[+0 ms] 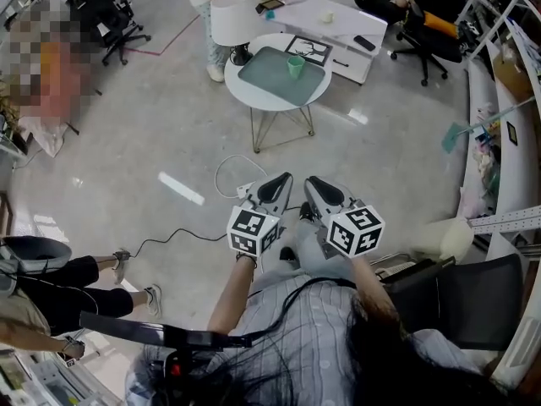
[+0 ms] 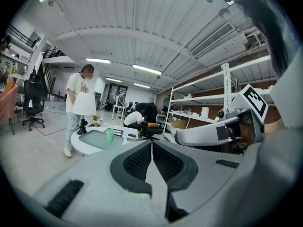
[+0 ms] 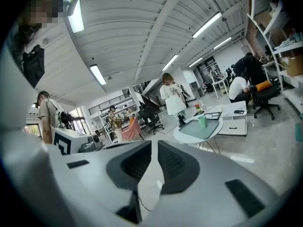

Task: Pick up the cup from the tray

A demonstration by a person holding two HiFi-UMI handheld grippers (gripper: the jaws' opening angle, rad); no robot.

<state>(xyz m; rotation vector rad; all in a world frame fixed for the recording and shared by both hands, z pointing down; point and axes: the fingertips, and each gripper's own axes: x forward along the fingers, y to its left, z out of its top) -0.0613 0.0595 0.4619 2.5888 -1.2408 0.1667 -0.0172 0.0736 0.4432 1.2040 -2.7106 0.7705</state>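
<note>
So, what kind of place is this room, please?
Most likely an open-plan office or lab workspace. There are black swivel office chairs, a long white rectangular desk with small items on it, and white metal storage shelves carrying boxes along one side.

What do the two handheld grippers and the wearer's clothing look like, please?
Both the left gripper and right gripper have pale grey shells with black ribbed pads. Each carries a white cube printed with black square markers. The person wears a light checked shirt, with a thin black cable running over it.
</note>
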